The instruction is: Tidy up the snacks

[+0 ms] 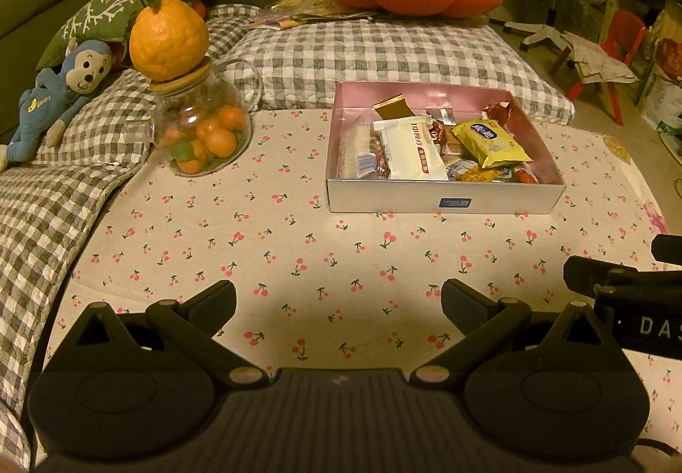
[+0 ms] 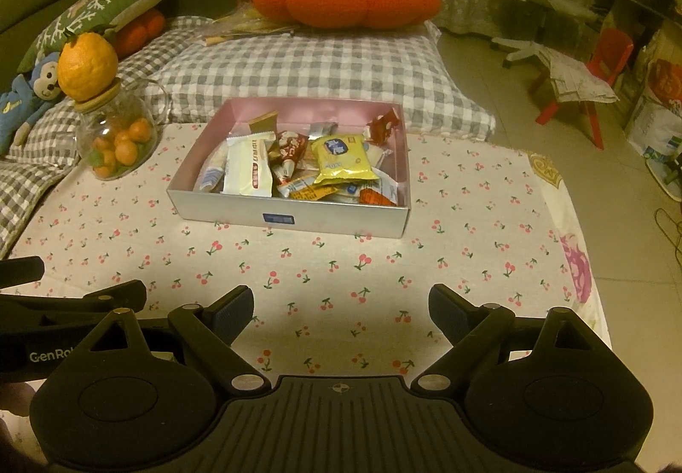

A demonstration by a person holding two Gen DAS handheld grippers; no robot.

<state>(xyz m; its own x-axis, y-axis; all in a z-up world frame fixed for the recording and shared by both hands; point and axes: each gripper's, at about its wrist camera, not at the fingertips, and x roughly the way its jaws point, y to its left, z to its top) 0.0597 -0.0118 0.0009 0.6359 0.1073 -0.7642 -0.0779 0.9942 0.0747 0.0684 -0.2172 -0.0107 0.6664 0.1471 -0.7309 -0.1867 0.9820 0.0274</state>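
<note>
The silver box (image 1: 443, 198) sits on the cherry-print cloth (image 1: 255, 242) with the snacks (image 1: 443, 149) piled inside it — a yellow packet (image 2: 341, 157) on top. Nearer than the box, the left gripper (image 1: 339, 302) and right gripper (image 2: 341, 313) hover over bare cloth — both spread wide, holding nothing. A glass jar (image 1: 200, 132) of oranges stands left of the box.

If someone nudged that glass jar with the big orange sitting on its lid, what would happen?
The large orange would probably roll off: it is round and merely rests on the wooden lid. The glass jar itself looks fairly steady, being wide-bellied and holding small oranges. Its smooth glass could be slippery and breakable.
</note>
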